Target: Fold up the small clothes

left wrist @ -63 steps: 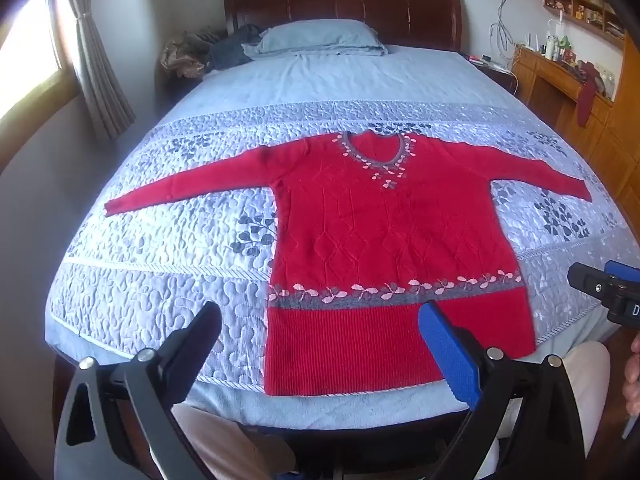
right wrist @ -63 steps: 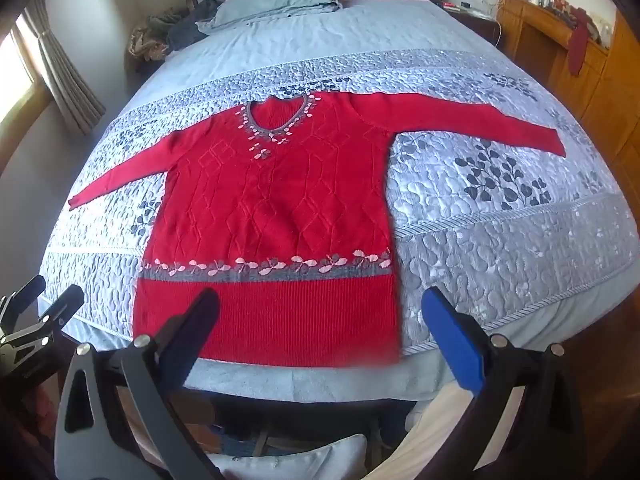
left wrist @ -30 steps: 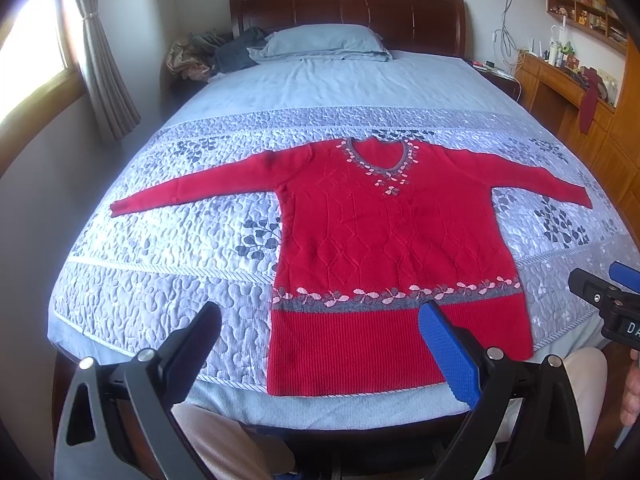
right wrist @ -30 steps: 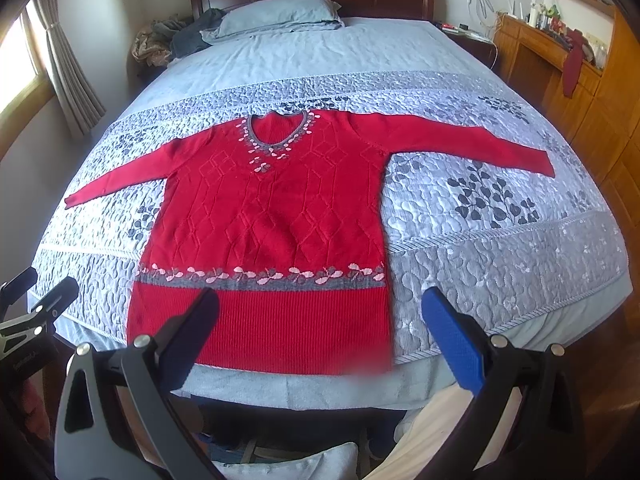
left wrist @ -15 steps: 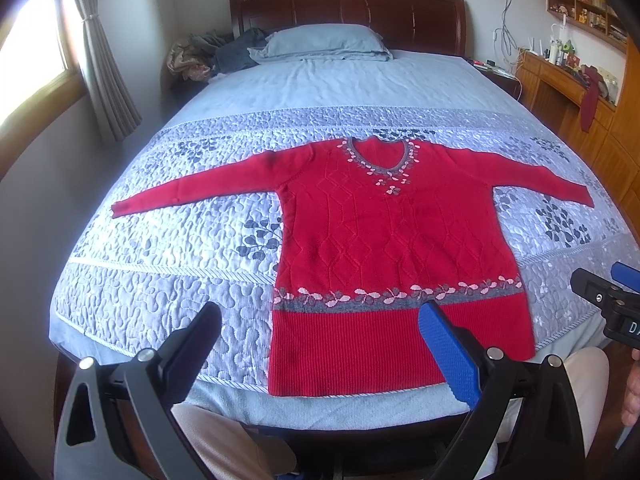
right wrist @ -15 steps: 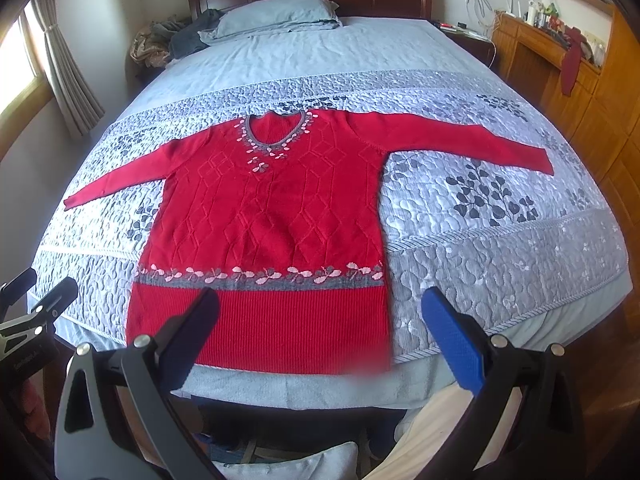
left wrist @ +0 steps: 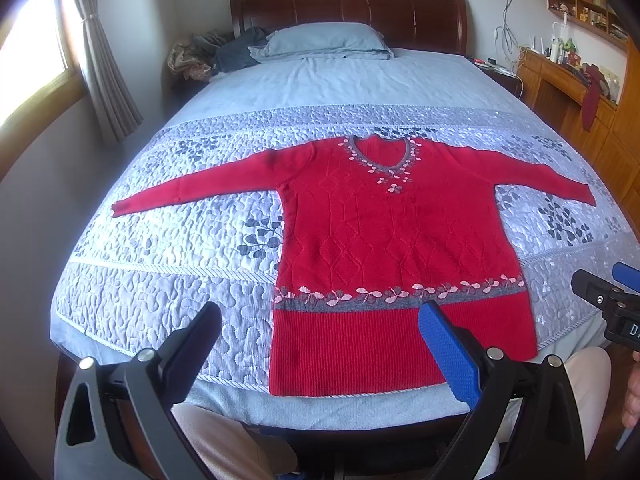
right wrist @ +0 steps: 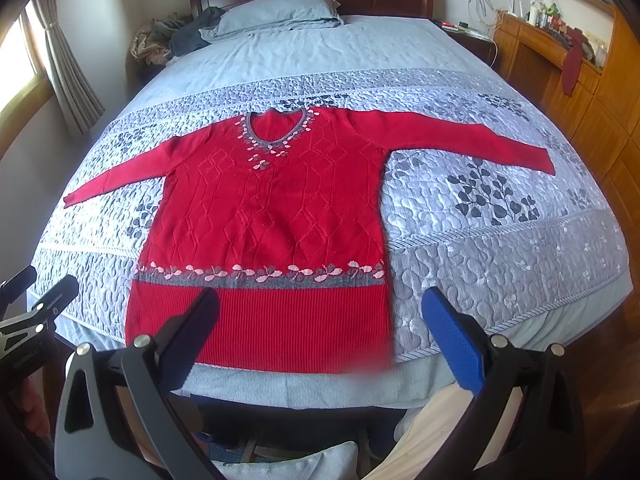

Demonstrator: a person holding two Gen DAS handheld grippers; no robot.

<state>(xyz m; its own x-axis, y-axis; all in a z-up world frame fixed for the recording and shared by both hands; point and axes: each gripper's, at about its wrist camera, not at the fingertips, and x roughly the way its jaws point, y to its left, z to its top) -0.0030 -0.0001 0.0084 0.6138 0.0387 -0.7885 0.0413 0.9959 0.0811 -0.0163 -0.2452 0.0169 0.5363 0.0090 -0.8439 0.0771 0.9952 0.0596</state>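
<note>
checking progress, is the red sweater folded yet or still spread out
Spread out, not folded. The red sweater lies flat on the quilt, both sleeves stretched sideways, hem at the near edge.

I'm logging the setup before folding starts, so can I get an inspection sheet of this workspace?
Surface: bed with a grey-blue quilted cover.
Job's things: red sweater lying flat, front up, both sleeves spread, hem at the near edge.
Clutter: heap of clothes beside the pillow.
Grippers: left gripper and right gripper open, holding nothing, above the near edge.
Cables: wires hanging on the far wall.
Surroundings: wooden headboard, curtain, wooden cabinets.
</note>
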